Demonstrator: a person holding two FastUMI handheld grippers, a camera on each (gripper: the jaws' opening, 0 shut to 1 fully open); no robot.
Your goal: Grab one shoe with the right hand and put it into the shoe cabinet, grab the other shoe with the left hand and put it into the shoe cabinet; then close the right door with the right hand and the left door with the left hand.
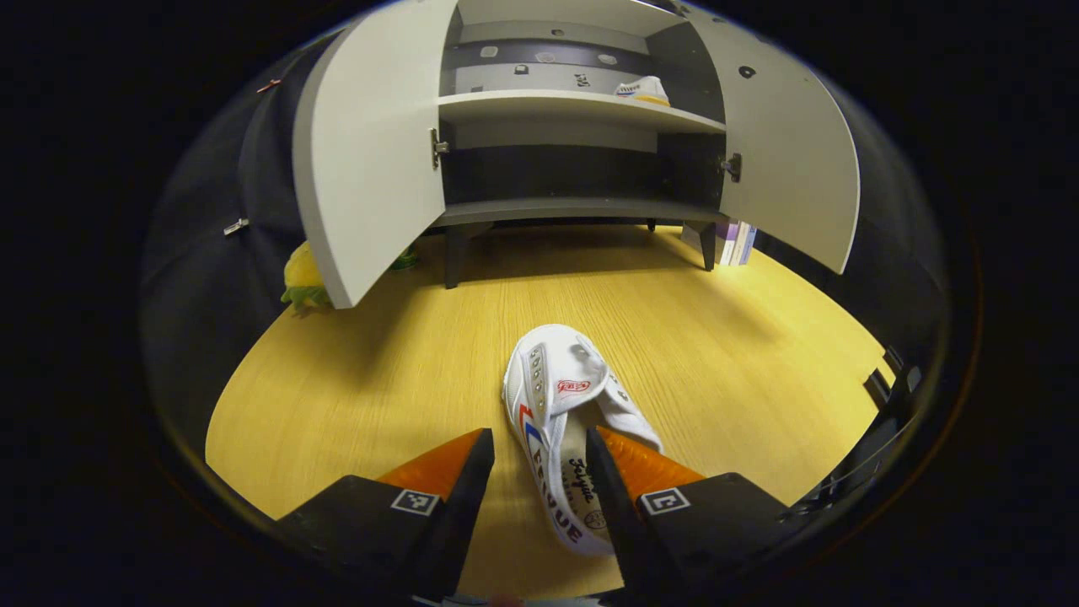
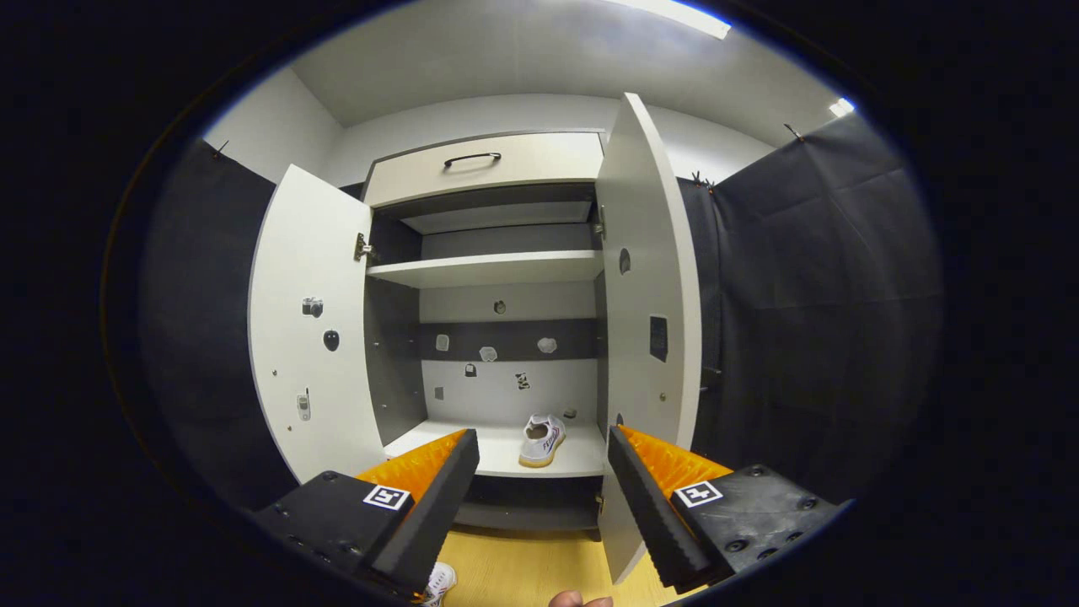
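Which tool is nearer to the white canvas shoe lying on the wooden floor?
Left. The left tool straddles the white canvas shoe on the floor; the right tool faces the cabinet shelf.

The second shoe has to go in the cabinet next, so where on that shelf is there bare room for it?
The shelf is bare left of the shoe standing on it, up to the left door. The right end, beside the right door, is tight.

Square coded markers on black gripper bodies
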